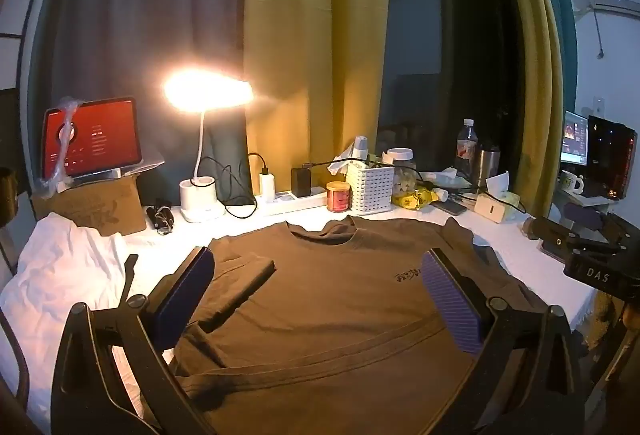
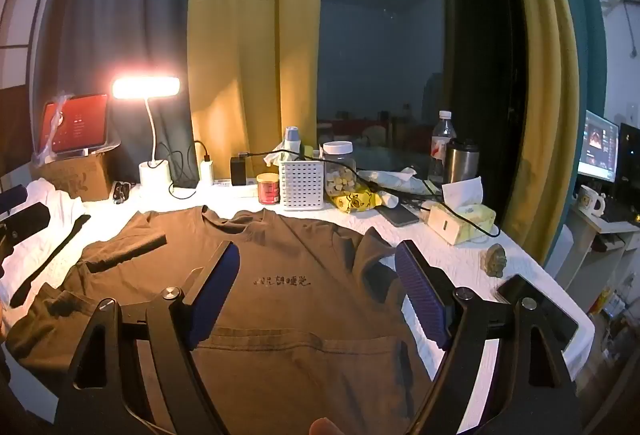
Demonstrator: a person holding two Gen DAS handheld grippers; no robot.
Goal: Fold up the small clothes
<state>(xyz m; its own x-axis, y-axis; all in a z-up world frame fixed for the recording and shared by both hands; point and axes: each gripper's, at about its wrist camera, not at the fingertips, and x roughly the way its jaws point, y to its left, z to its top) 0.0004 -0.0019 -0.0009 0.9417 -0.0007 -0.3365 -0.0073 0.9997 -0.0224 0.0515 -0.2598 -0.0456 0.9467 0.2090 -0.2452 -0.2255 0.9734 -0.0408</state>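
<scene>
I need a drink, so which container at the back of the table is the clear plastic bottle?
The tall water bottle with the white cap and red label, standing left of the steel tumbler; the cookie jar is shorter and wide-lidded.

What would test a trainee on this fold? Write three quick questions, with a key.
1. True or false: the left tool is shut on the brown T-shirt.
2. Which sleeve is already folded in over the shirt's body: the one nearer the desk lamp or the one nearer the tissue box?
3. Fill in: beside the shirt, on the lamp side, lies a crumpled ____ garment.

Key: 1 false, both tools are open and hold nothing; 2 the lamp-side sleeve; 3 white.
</scene>
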